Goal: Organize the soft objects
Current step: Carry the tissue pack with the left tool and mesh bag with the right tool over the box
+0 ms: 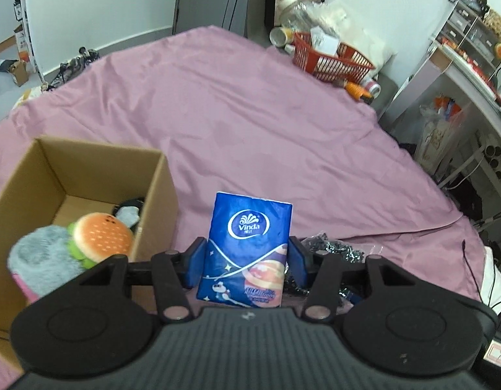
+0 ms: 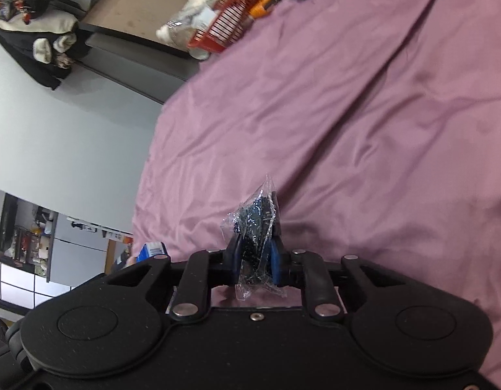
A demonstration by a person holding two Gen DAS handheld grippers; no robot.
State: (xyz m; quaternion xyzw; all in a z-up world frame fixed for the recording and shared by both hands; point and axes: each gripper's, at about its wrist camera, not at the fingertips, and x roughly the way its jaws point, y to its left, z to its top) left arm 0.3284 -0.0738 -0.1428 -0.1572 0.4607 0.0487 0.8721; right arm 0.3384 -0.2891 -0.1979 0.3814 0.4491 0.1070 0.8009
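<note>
A blue Vinda tissue pack [image 1: 250, 243] stands upright between the blue pads of my left gripper [image 1: 247, 255], which is shut on it just above the pink bedsheet [image 1: 266, 113]. Left of it is an open cardboard box [image 1: 88, 159] holding a burger plush [image 1: 101, 237], a grey fuzzy item [image 1: 42, 256] and a dark grey-and-black soft item [image 1: 130, 214]. My right gripper [image 2: 255, 253] is shut on a clear plastic bag of dark glittery material [image 2: 256, 224], held over the sheet [image 2: 347, 130]. That bag [image 1: 334, 247] also shows to the right of the left gripper.
A red plastic basket [image 1: 331, 58] with clutter around it sits at the bed's far corner, also seen in the right wrist view [image 2: 224, 22]. Shelves and a desk [image 1: 471, 65] line the right side. The bed's edge drops to the floor on the left.
</note>
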